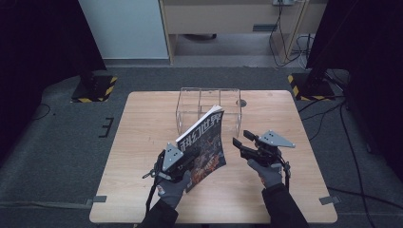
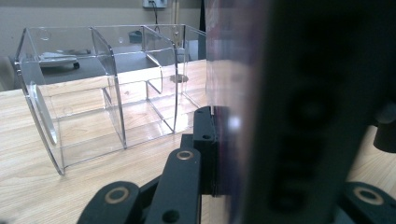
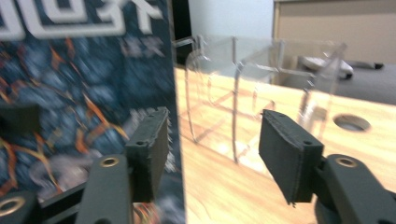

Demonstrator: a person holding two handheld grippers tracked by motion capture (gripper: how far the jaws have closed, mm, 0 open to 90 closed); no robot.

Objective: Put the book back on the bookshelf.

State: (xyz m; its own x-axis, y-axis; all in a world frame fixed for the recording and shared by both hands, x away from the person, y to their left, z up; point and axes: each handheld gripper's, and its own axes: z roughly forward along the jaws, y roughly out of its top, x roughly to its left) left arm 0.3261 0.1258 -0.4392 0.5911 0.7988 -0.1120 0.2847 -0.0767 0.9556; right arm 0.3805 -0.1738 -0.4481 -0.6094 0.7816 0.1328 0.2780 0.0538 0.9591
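A single glossy magazine [image 1: 204, 145] with a dark blue and orange cover and large pale lettering is standing upright near the centre of the high view, leaning slightly, its lower edge on or just above the table. The left gripper [image 1: 183, 164] is clamping it near the bottom: in the left gripper view the magazine's edge [image 2: 243, 116] is sitting between the black jaws, which are closing on it from both sides. It is probably being held upright like this so that it can be slid spine-down into a narrow slot.

Just behind the magazine, toward the upper middle of the high view, one clear acrylic rack with upright dividers [image 1: 209, 111] is standing on the table; the left gripper view is showing at least three compartments in it [image 2: 107, 93], all empty. Its vertical slots are suiting a thing fed in edge-first.

The right gripper [image 1: 240, 138] is hovering right of the magazine, at centre right in the high view, its jaws standing apart with nothing between them. In the right gripper view the cover [image 3: 84, 84] is lying at the left behind the left-hand jaw, so this gripper seems to be waiting to steady or take the free side.

One light wooden table [image 1: 142, 142] is carrying everything, and two gloved hands are holding the two grippers.
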